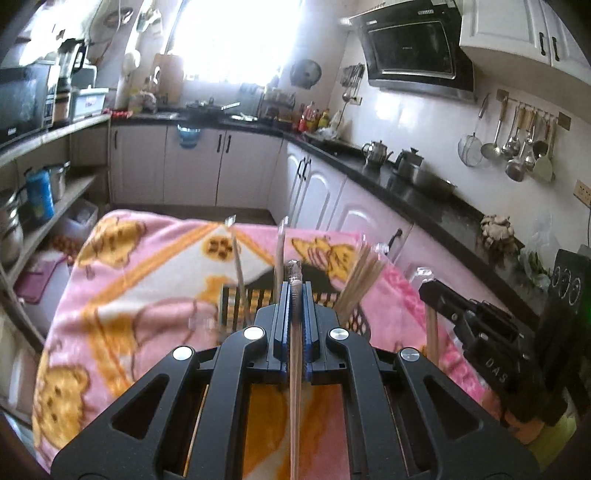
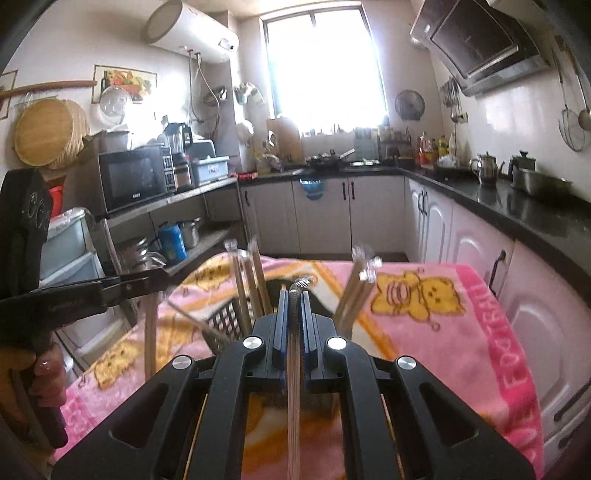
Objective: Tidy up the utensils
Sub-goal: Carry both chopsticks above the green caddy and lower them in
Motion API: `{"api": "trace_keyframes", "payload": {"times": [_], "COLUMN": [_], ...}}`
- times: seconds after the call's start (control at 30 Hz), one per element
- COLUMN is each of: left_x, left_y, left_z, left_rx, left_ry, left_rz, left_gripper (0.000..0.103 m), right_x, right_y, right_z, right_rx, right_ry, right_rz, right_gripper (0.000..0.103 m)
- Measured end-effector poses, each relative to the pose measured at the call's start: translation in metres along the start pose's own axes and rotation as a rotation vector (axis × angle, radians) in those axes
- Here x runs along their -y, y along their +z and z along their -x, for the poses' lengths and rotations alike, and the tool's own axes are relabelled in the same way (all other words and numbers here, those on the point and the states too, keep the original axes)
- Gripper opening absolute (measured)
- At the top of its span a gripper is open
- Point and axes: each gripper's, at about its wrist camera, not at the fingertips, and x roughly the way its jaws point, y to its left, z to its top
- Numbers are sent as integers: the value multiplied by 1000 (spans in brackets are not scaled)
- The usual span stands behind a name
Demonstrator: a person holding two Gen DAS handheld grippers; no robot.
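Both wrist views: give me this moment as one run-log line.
left gripper: shut on chopstick | right gripper: shut on wrapped chopstick | black basket: holds upright chopsticks | pink blanket: underneath

A sunlit home kitchen with an L-shaped counter.

A bright window floods the far wall with light. White cabinets run under a black countertop, with a range hood above it on the white tiled wall. A microwave sits on an open shelf unit, below a wall-mounted water heater. A pink blanket covers the near table.
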Motion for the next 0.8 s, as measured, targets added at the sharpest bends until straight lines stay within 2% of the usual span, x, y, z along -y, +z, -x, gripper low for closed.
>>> {"api": "trace_keyframes", "payload": {"times": [0.4, 0.63, 0.8], "left_x": [4, -7, -19], "left_y": [61, 83, 97], "left_z": [-17, -36, -47], "left_rx": [123, 170, 208], "left_ry": [72, 128, 152], "left_rz": [-10, 18, 43], "left_gripper": [1, 1, 1], "right_x": [4, -4, -3], "right_y": [55, 66, 65], "right_z": [-45, -81, -103], "right_rx": [118, 173, 193], "right_ry": [13, -23, -39], "right_rz": [-2, 73, 76], "right_gripper": [6, 6, 6]}}
